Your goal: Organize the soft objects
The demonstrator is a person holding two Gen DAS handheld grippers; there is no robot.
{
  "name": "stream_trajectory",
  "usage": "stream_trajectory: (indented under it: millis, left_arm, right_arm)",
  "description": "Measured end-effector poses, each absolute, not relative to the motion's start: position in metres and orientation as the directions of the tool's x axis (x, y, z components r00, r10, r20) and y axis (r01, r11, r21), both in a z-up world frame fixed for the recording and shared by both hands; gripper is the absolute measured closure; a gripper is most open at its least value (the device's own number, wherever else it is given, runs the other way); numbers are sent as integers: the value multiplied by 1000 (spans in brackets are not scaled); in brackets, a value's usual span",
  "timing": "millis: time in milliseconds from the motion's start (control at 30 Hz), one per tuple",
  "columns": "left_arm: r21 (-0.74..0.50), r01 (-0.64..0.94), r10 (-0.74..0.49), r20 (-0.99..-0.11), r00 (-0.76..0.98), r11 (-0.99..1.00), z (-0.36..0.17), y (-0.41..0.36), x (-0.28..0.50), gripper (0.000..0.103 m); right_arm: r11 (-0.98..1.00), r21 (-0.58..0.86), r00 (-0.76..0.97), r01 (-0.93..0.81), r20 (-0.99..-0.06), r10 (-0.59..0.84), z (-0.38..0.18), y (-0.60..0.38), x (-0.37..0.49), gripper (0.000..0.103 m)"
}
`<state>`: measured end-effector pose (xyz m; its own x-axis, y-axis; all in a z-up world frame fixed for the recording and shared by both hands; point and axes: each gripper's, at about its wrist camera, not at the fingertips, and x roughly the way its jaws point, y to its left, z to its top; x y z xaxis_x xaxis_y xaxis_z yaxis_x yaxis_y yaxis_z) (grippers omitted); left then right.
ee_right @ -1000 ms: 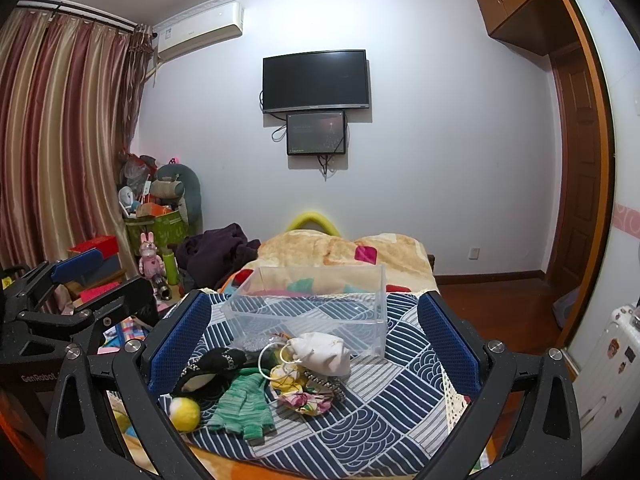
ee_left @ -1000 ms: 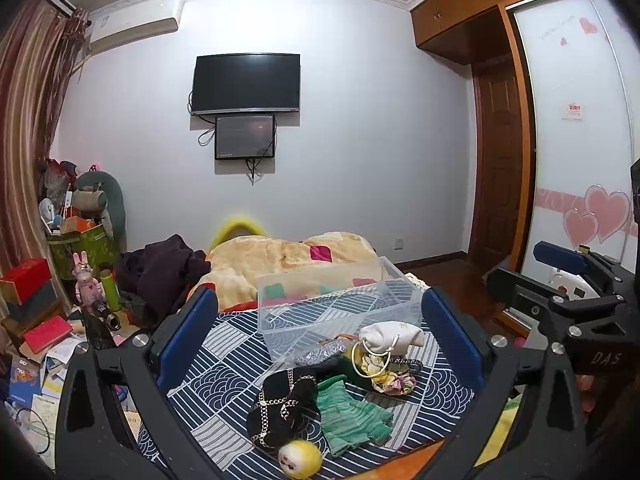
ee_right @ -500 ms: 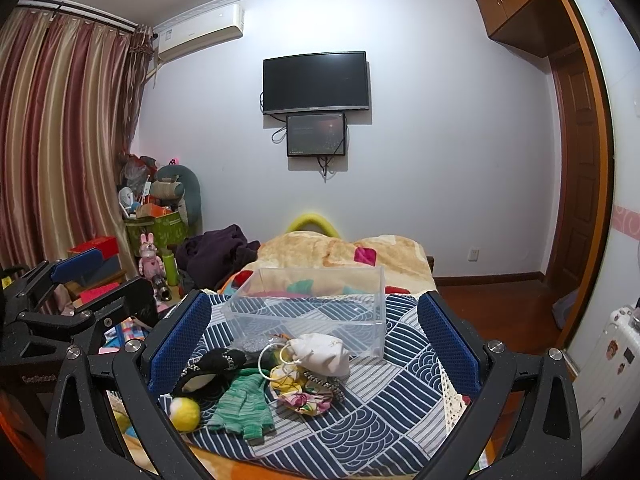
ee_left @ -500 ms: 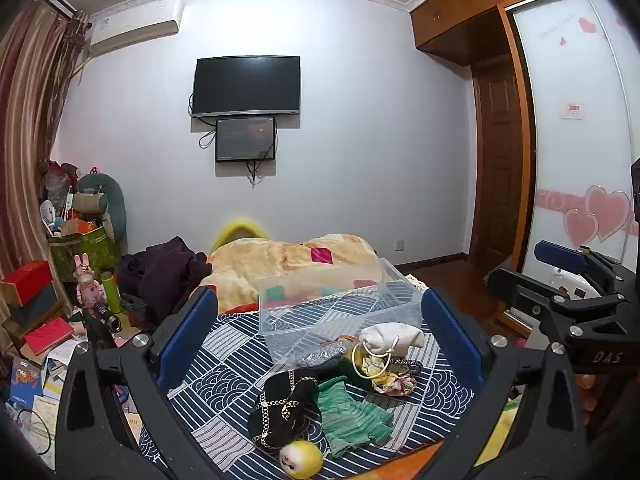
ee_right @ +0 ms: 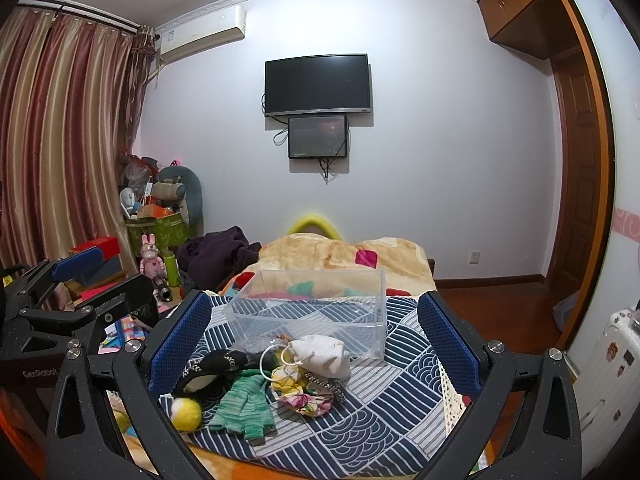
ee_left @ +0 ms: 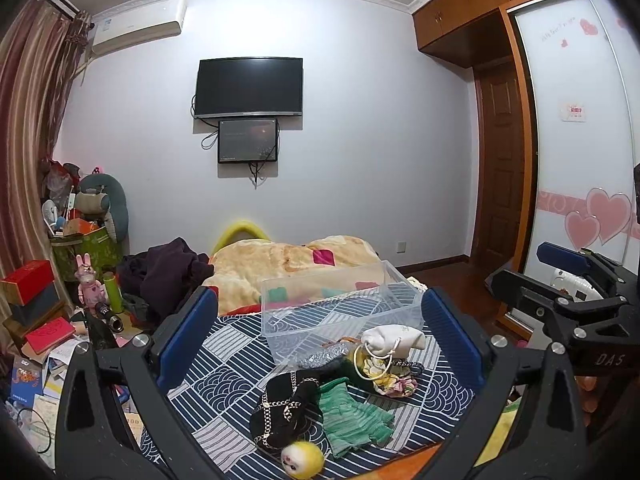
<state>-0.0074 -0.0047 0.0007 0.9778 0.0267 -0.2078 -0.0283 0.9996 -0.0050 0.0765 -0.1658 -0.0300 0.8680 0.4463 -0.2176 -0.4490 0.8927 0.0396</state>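
A: Nearest me, low centre of the left wrist view: the yellow plush ball (ee_left: 302, 457) at the quilt's front edge, just beside the black chain-strap pouch (ee_left: 283, 405) and the green knit gloves (ee_left: 352, 412).

B: Jaws?

A: Left gripper (ee_left: 316, 328) spread wide, nothing between the pads. Right gripper (ee_right: 314, 338) likewise released and empty. I hold both back and above the pile, I judge so the whole heap stays framed before I choose a piece.

B: Farther in?

A: Mid-frame, the floral fabric piece (ee_right: 305, 399) under the white drawstring pouch (ee_right: 322, 355), which nearly touches the clear plastic bin (ee_right: 316, 300). The bin looks empty; it sits open-topped right behind the heap on the blue patterned quilt (ee_right: 384, 408), presumably as the drop point.

B: Beyond?

A: Upper centre, wall television (ee_right: 317, 85).
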Motion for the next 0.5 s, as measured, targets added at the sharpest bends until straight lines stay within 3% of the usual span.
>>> stream_trajectory:
  millis: [500]
  left_arm:
    - [-7, -30, 28, -201, 979, 1000, 4, -6, -9, 0]
  right_arm:
    - [892, 39, 869, -450, -211, 447, -28, -167, 75, 0]
